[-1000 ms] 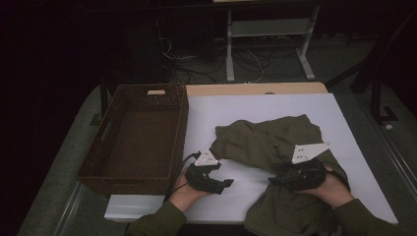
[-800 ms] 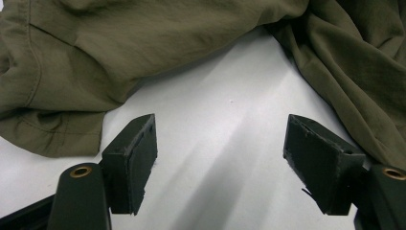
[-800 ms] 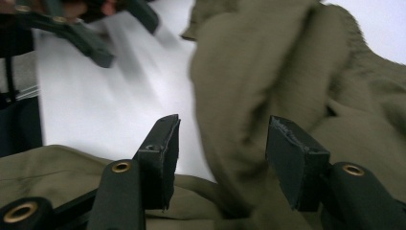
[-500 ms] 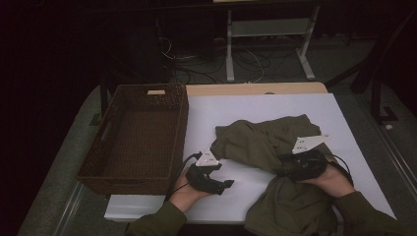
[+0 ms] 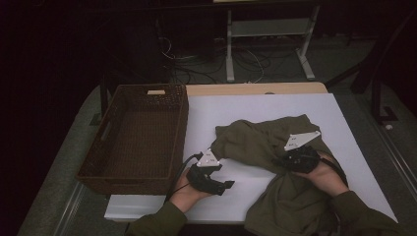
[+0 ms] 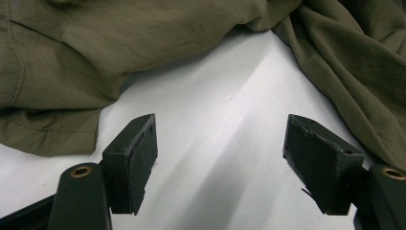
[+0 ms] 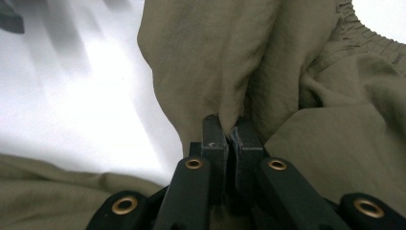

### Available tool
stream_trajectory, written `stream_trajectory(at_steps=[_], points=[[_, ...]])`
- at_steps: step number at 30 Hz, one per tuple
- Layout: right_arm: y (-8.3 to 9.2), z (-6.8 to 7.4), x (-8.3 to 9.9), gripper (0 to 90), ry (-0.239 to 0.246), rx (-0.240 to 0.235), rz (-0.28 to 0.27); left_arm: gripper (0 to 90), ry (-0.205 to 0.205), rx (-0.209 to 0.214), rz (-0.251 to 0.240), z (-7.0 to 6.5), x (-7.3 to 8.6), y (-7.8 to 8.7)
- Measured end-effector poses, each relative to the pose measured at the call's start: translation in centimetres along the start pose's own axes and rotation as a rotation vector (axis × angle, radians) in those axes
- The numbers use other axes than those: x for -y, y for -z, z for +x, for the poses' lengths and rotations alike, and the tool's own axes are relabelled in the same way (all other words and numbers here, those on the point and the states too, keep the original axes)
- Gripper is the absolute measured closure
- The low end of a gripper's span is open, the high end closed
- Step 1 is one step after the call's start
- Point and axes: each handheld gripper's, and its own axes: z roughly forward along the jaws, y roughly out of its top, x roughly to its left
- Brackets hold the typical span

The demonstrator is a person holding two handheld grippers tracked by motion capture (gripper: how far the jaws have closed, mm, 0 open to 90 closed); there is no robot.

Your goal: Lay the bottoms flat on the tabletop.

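Note:
An olive green garment (image 5: 275,147) lies crumpled on the white table (image 5: 255,108), its lower part hanging off the near edge. My right gripper (image 5: 282,161) has just closed its jaws on a fold of the garment (image 7: 215,72); the pads pinch the cloth between them. My left gripper (image 5: 227,186) rests low over bare table to the left of the cloth, open, with nothing between its fingers (image 6: 131,158). The garment's edge (image 6: 57,86) lies just beyond them.
A dark woven basket (image 5: 137,137) stands empty along the table's left side. Behind the table are a metal stand (image 5: 265,44) and cables on the floor. Bare white table lies at the far side and right.
My right gripper has shifted a little left and down onto the cloth and its jaws have shut on a fold. The left gripper has stayed put.

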Motion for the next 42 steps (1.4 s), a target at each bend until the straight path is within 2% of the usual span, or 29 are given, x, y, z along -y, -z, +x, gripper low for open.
stream_trajectory(at_steps=[10, 15, 25, 29, 30, 32, 35, 39, 42], points=[[-1.1, -1.2, -2.0, 86.0, -0.030, -0.016, -0.052, 27.5, -0.002, 0.001, 0.003, 0.0, 0.0, -0.1], [-1.5, -2.0, -3.9, 86.2, -0.051, -0.025, -0.109, 27.5, 0.000, -0.001, -0.003, 0.1, 0.0, 0.1], [-2.4, -2.2, -7.7, 86.2, -0.042, -0.059, -0.203, 27.6, 0.005, -0.004, -0.004, 0.2, 0.0, 0.2], [-3.2, -1.6, -8.2, 85.7, -0.019, -0.078, -0.195, 27.6, 0.002, -0.004, -0.001, 0.2, 0.0, 0.1], [-3.3, -1.6, -8.0, 82.8, -0.021, -0.081, -0.188, 27.6, 0.003, -0.004, -0.002, 0.2, 0.0, 0.1], [-3.2, -1.7, -7.5, 70.5, -0.042, -0.095, -0.185, 27.6, 0.005, -0.004, -0.002, 0.2, 0.0, 0.2], [-2.1, -2.1, -6.7, 59.9, -0.065, -0.097, -0.193, 27.6, 0.002, -0.005, 0.000, 0.4, 0.1, 0.2], [0.0, -2.8, -5.8, 52.0, -0.099, -0.067, -0.211, 27.6, 0.002, -0.005, 0.000, 0.4, 0.1, 0.2], [1.2, -3.2, -4.9, 48.6, -0.116, -0.043, -0.200, 27.6, 0.004, -0.005, -0.002, 0.4, 0.0, 0.1]])
